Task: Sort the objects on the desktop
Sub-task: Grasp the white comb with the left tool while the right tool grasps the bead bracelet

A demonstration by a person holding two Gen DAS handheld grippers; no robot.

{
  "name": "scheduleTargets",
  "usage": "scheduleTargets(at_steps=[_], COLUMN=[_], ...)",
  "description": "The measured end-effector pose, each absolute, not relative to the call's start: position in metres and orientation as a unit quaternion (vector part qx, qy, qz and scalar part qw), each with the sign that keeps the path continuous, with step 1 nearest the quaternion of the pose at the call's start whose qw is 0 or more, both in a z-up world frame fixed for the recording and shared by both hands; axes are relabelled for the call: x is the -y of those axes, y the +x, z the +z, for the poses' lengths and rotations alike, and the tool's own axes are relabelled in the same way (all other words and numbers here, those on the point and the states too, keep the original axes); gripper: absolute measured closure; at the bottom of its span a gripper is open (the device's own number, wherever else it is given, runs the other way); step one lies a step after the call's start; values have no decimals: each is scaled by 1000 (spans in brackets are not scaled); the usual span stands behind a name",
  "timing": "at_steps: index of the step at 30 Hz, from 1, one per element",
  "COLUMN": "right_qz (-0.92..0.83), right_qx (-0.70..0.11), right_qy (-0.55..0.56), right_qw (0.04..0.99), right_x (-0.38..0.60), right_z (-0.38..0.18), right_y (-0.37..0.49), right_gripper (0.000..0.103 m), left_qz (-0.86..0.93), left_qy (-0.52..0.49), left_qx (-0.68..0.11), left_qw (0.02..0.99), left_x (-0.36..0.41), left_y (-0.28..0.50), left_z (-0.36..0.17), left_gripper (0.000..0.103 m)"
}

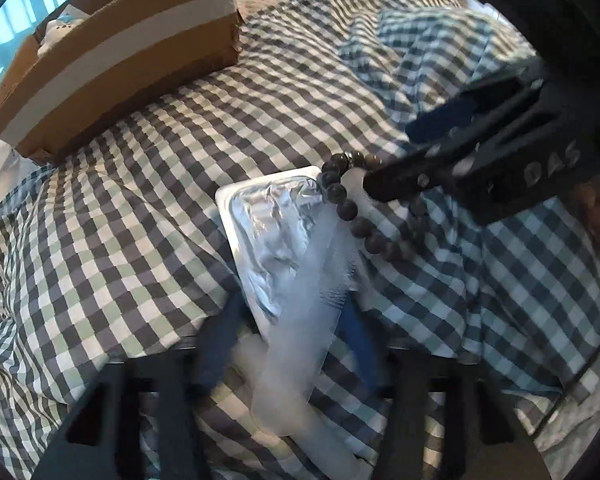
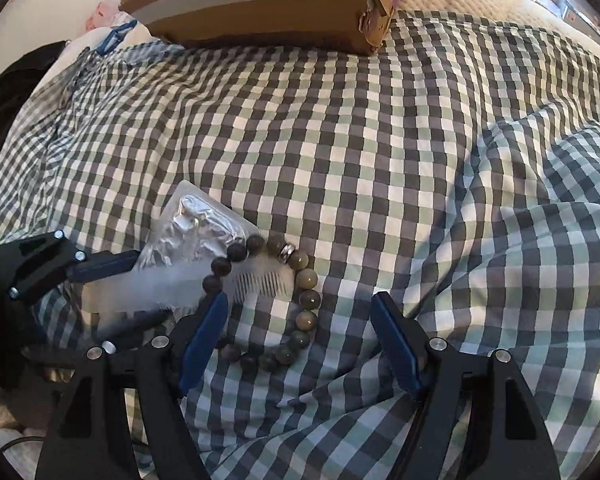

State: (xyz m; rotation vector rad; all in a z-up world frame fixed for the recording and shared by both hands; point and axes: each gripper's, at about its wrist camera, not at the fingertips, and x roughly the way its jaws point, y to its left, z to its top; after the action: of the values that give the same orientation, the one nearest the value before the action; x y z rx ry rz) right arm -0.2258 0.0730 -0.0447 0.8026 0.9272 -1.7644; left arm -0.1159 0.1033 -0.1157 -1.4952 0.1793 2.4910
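A silver foil packet (image 1: 266, 236) lies on the checked cloth with a clear plastic comb (image 1: 312, 292) over it. My left gripper (image 1: 286, 324) is shut on the comb and packet; it shows in the right wrist view (image 2: 112, 280) at the left. A bead bracelet (image 2: 296, 300) of grey-brown beads lies partly on the comb (image 2: 256, 280) and beside the packet (image 2: 196, 232). My right gripper (image 2: 296, 312) is open, its fingers either side of the bracelet's lower part. In the left wrist view the right gripper (image 1: 384, 184) reaches in from the right at the bracelet (image 1: 356, 216).
A brown cardboard box (image 1: 116, 60) with a white band stands at the back left, also in the right wrist view (image 2: 268, 0), with a white item inside. The checked cloth (image 2: 380, 140) is wrinkled, with a raised fold (image 1: 440, 48) at the right.
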Motion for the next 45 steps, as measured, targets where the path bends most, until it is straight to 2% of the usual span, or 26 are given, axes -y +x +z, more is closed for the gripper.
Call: scheduleTargets(at_steps=[3,8,10,16,20,22,27,29,30,31,32,33,34,35,37,40,41,42,45], right_qz=[-722,-716,-712,-707,-696,-687,-687,-691,-700,-706,-709,-710,-711,-712,-716,-720,-720,-721,-724], right_qx=[-382,-387,-391,-408,-419,-427,-471,-471,-462,-457,-454,-453,-451,-451,-452,-451,-449,-448,-442], right_qy=[327,326,326,320,315,313,289,281,277,276,275,275,272,268,260,252,250,249,246], right_qw=[475,482,485,481,491,498,472,471,469,466,463,464,466,467,464,464,465,466,469], right_x=[-72,-71,-70,-62,-60,-59,-52,-52,-53,-54,-54,-55,-56,-58,-59,-62,-63,-64,-70], right_z=[-46,-47,-49,-62,-66,-69,-85,-85,-83,-82,-80,-80,-78,-78,-76,-74,-72,-71,-66], right_y=[-224,-221,-219,-216,-209,-203,-195,-195,-196,-198,-199,-200,-199,-199,-198,-197,-197,-197,-197], right_gripper=[29,29,21,20,19,13,13,14,16,23,25,33,46,53,74,81,82,82,82], left_qz=[853,853,854,859,857,856,855,853,851,850,852,854,857,860,866,867,868,871,869], left_qy=[-509,-510,-510,-503,-503,-505,-509,-509,-510,-507,-503,-501,-500,-499,-491,-487,-485,-481,-483], left_qx=[-32,-10,-1,62,94,90,84,97,105,117,119,113,95,83,67,76,77,77,92], left_qw=[112,107,102,70,61,59,57,66,75,84,85,81,76,73,69,69,66,59,56], left_x=[-92,-84,-80,-52,-38,-39,-41,-40,-40,-42,-43,-46,-51,-54,-57,-54,-52,-50,-44], left_y=[-114,-113,-112,-110,-110,-109,-113,-117,-120,-122,-123,-124,-123,-123,-120,-118,-117,-114,-110], left_z=[-112,-109,-106,-98,-97,-98,-104,-106,-107,-108,-108,-108,-109,-109,-108,-108,-107,-105,-103], left_gripper=[68,68,70,75,75,75,72,64,51,43,42,41,41,44,56,57,62,74,74])
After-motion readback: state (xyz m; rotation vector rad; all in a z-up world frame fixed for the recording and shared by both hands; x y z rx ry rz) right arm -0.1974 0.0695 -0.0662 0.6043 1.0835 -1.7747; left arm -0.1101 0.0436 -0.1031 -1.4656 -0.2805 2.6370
